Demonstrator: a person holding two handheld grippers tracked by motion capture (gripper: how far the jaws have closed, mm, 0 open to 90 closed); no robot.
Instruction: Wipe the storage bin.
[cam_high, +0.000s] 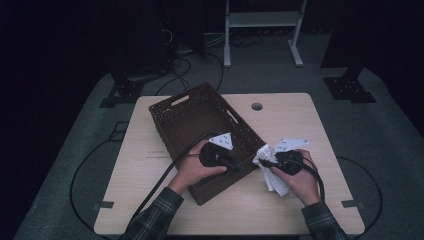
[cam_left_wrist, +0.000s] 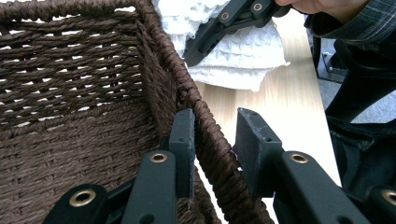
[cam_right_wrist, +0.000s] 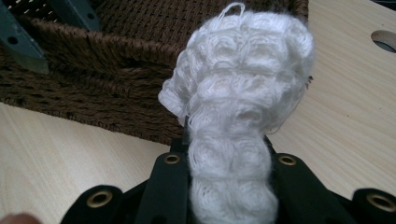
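A brown woven basket (cam_high: 161, 129) stands askew on the wooden table (cam_high: 295, 120). My left gripper (cam_high: 239, 167) sits at its near right corner. In the left gripper view the jaws (cam_left_wrist: 215, 133) straddle the basket's wall (cam_left_wrist: 84, 93), one pad inside and one outside, shut on the rim. Just right of that corner, my right gripper (cam_high: 265, 161) is shut on a white waffle cloth (cam_high: 276, 184) that hangs down toward the table. The bunched cloth (cam_right_wrist: 243, 70) rises between the right jaws (cam_right_wrist: 229, 144), close to the basket's outer wall (cam_right_wrist: 116, 60). The cloth (cam_left_wrist: 243, 56) also appears beyond the rim.
A round hole (cam_high: 257, 106) lies in the table's far edge, right of the basket. Black cables trail from both grippers across the table's front. A white frame stand (cam_high: 262, 20) and dark equipment are on the floor behind the table.
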